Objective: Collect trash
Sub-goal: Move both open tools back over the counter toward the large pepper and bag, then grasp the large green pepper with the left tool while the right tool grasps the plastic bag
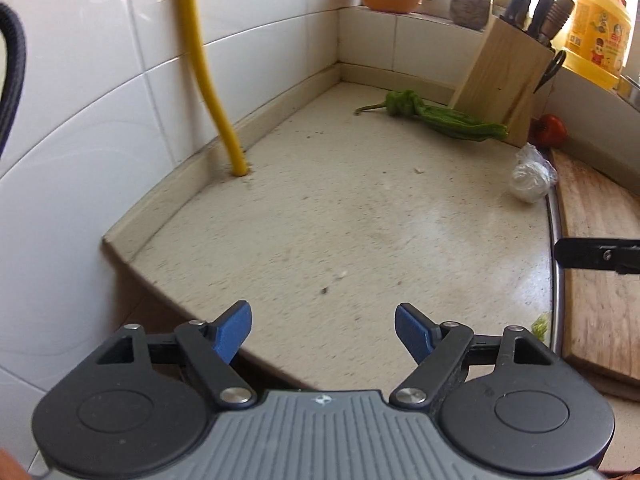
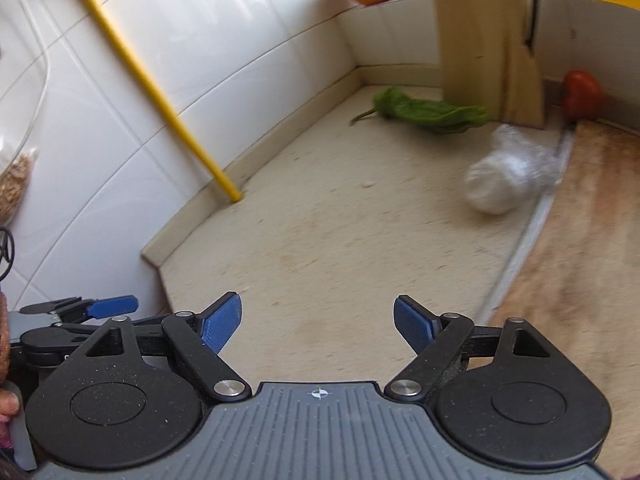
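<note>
A kitchen corner is shown from two gripper-mounted cameras. At the far left, a white tiled wall [image 1: 100,100] is seen, with a yellow hose [image 1: 208,80] running down it to the back edge of a pale speckled countertop [image 1: 340,220].

Low in the left wrist view, the left gripper [image 1: 323,330] is held above the counter's front edge, its blue-padded jaws spread wide with nothing between them. In the right wrist view, the right gripper [image 2: 318,324] is likewise held wide open and empty, pointed across the counter.

Further right, a green pepper [image 1: 436,114] is lying near the back wall, just beside a wooden knife block [image 1: 504,80]. A red tomato [image 1: 552,130] is partly hidden behind the block.

The likely trash, a crumpled clear plastic bag [image 2: 508,176] with something white bundled inside, is resting on the counter beside the metal rim of a sink covered by a wooden cutting board [image 1: 600,272]. It lies ahead and to the right of both grippers, well apart from them. The right wrist view is blurred.

Several failures could be expected. The thin, slippery plastic could be pinched alone, so that the bundle slips or tears free. The bag could be nudged onto the board, or the nearby pepper could be mistaken for trash.
</note>
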Tool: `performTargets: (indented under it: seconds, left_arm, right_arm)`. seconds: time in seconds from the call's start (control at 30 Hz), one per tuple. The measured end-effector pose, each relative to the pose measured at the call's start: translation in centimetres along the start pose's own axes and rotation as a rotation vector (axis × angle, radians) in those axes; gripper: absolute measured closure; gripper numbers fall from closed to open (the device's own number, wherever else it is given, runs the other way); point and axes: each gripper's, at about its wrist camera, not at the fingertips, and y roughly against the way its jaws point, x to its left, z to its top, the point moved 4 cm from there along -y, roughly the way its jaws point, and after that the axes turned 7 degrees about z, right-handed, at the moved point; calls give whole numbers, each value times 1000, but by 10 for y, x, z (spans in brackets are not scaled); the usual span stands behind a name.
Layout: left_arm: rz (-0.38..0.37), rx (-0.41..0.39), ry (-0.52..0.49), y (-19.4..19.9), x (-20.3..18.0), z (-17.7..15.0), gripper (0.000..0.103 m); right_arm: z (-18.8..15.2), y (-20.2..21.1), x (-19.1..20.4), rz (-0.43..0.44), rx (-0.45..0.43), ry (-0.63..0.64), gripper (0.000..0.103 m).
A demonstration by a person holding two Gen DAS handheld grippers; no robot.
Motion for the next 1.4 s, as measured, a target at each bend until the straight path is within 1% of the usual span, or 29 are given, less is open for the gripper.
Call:
performTargets:
  seconds: [0.1,0.23,0.33,0.43,0.57,0.63,0.7,0.8,0.87,0.97,1.03,1.1,1.17,1.3,1.4]
  left_arm:
    - [0,14,-15,-7,-15,6,27]
    - [17,33,-35,-17,-26,17,27]
    - [2,38,-40,-22,-34,28,26]
    - [-34,42,-44,-29,-44,41,26]
    - [-107,35,-85,-46,-67,65,24]
    - [-141,38,-91,-58,-75,83,24]
    - [-190,28,-92,-71,-82,103,24]
    - [-234,14,-85,-96,-94,136,23]
    - [-254,23,-58,-118,-100,157,23]
    - [-316,68,22,-156,-110,186,23]
    - [-343,102,86,-180,-115,200,23]
    - [-361,114,132,-199,-122,212,23]
    - [-365,126,178,-218,-128,220,23]
    - [-390,200,314,-251,-128,222,23]
    - [-383,210,369,-266,-129,224,23]
  right_arm:
    - [7,9,-21,-26,-21,-26,14]
    - [16,14,-49,-59,-37,-57,14]
    - [19,14,-69,-105,-52,-77,13]
    - [21,15,-84,-139,-72,-108,13]
    - [25,18,-93,-192,-101,-141,13]
    - [28,20,-95,-207,-113,-141,13]
    - [33,20,-98,-240,-128,-140,12]
    - [42,15,-104,-276,-137,-145,11]
    - [49,9,-108,-293,-141,-144,11]
    - [62,-3,-113,-318,-142,-124,11]
    - [70,-12,-118,-338,-141,-104,11]
    - [77,-19,-122,-353,-138,-89,11]
    - [82,-29,-128,-355,-125,-82,11]
    - [87,-46,-136,-340,-91,-72,11]
    - [91,-55,-141,-324,-81,-63,11]
